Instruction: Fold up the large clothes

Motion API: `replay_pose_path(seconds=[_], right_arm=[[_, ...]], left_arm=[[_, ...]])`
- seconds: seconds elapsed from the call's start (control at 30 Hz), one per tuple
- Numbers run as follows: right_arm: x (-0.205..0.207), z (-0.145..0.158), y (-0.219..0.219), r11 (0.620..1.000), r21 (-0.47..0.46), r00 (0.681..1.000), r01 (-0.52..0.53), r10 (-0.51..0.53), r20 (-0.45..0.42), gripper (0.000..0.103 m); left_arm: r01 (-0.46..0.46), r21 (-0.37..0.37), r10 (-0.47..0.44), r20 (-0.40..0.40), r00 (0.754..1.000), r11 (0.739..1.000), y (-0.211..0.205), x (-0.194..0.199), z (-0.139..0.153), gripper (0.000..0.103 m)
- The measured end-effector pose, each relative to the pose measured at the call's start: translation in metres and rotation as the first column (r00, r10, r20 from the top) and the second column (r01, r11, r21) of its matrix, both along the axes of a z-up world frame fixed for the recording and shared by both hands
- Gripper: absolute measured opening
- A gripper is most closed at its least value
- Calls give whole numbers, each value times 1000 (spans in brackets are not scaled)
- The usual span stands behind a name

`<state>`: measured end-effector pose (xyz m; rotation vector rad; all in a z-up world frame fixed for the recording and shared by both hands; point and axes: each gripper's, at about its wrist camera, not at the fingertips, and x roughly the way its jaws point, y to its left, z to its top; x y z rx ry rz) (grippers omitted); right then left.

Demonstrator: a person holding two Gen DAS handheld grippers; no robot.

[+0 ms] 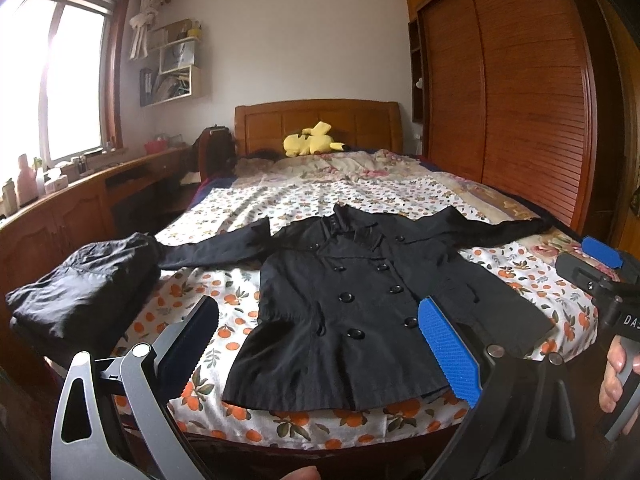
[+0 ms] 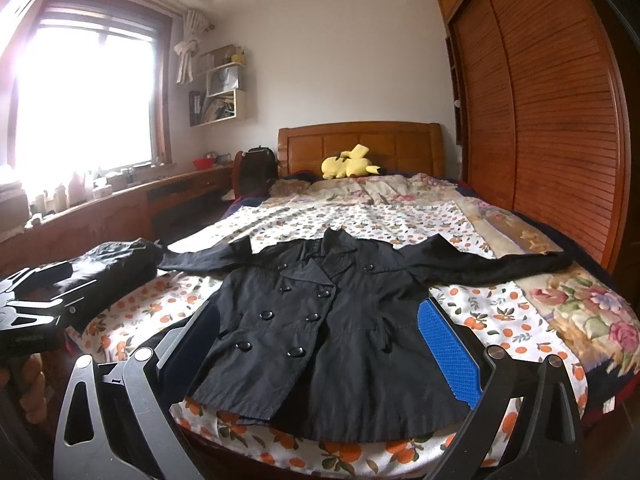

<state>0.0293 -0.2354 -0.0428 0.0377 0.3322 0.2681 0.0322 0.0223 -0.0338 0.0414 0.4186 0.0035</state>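
Hovering wide-jawed, your left gripper [image 1: 320,340] and right gripper [image 2: 320,344] held nothing. You'd spread the coat [image 1: 352,304] flat on the bed [image 1: 280,196], likely for folding.

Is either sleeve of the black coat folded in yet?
No: in the left wrist view the black coat lies flat on the bed with both sleeves stretched straight out to the sides.

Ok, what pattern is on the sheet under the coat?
White sheet printed with oranges and green leaves; clearest in the left wrist view, beside the black coat.
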Motion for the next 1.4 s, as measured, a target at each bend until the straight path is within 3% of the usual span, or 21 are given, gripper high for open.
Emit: replay_pose_path(seconds=[0.57,0.9,1.07,1.4], right_arm=[[84,-19,23,995,-27,994,-96,95,-55,96],[142,-28,42,973,-45,972,-227,224,-77,96],[169,-33,57,961,-72,962,-269,264,-66,96],[244,-64,102,952,-61,951,-299,292,-107,96]], left_arm=[[-52,-15,50,-80,996,999,44,70,-29,101],[-126,-35,120,-136,983,991,65,113,-46,101],[-146,-55,136,-156,978,988,84,145,-59,101],[-161,-28,152,-204,967,987,134,217,-80,101]])
